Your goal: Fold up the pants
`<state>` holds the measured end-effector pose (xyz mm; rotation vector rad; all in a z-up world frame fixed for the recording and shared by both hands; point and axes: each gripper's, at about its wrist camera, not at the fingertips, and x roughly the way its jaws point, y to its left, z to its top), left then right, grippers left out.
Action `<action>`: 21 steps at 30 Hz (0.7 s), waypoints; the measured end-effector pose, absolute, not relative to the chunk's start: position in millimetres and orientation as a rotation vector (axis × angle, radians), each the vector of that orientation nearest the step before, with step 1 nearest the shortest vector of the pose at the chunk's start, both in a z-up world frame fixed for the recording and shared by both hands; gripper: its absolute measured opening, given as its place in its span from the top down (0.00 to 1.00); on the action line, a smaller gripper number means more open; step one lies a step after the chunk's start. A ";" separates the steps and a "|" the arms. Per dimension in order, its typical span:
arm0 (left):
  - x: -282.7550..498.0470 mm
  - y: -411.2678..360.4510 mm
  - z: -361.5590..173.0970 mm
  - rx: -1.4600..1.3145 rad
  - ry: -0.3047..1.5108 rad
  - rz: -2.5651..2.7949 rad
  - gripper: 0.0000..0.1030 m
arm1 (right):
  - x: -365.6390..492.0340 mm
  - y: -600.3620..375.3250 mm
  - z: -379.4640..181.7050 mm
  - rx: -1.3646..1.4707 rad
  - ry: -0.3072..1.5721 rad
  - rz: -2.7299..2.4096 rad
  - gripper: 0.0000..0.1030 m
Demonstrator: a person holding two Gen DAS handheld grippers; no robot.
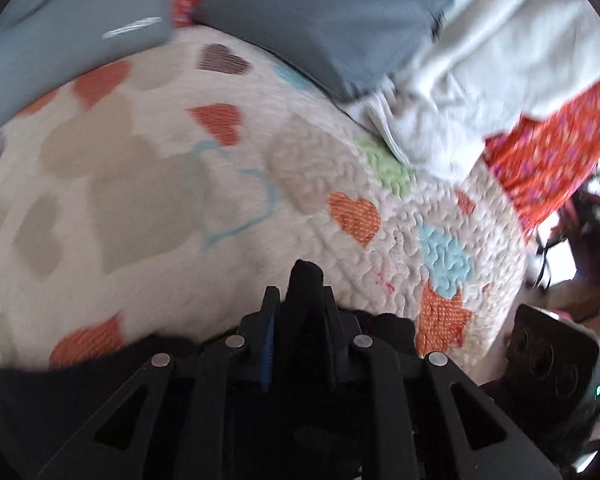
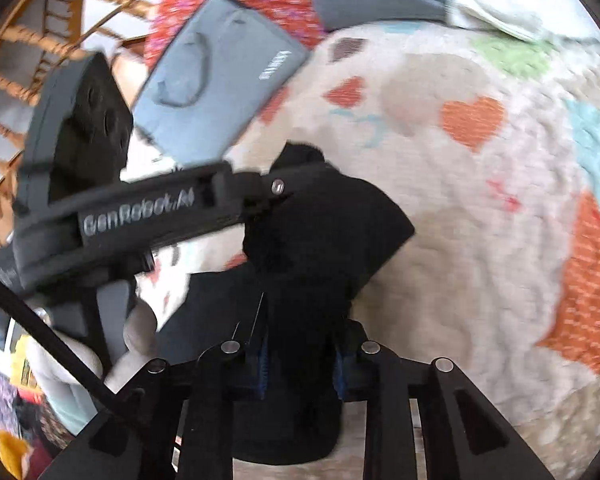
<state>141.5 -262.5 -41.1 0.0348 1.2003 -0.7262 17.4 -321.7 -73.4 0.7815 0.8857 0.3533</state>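
Fingers of both grippers are pinching black cloth: the left gripper (image 1: 300,312) and right gripper (image 2: 300,344) are each closing on a fold of the pants (image 2: 320,220) above the heart-print quilt (image 1: 160,200). Soft, light fabric is likely sagging; hems or waistband suit gripping. Motion blur is hiding the garment's outline.

Black pants (image 2: 324,216); white quilt (image 1: 148,216) with orange, tan, blue, green hearts; grey case (image 2: 220,80); grey pillow (image 1: 320,20); red floral cloth (image 1: 552,152); black tools.
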 end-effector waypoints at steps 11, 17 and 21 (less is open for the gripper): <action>108.8 -60.1 -62.0 -0.359 1.172 -0.457 0.76 | 37.9 -185.5 -81.6 0.603 1.062 0.719 0.34; 62.7 29.4 -50.8 -0.596 1.049 -0.388 0.73 | 31.2 -164.4 -72.2 0.576 1.061 0.818 0.25; 45.8 64.5 -52.9 -0.688 1.000 -0.351 0.70 | 24.4 -172.0 -62.9 0.610 1.049 0.831 0.25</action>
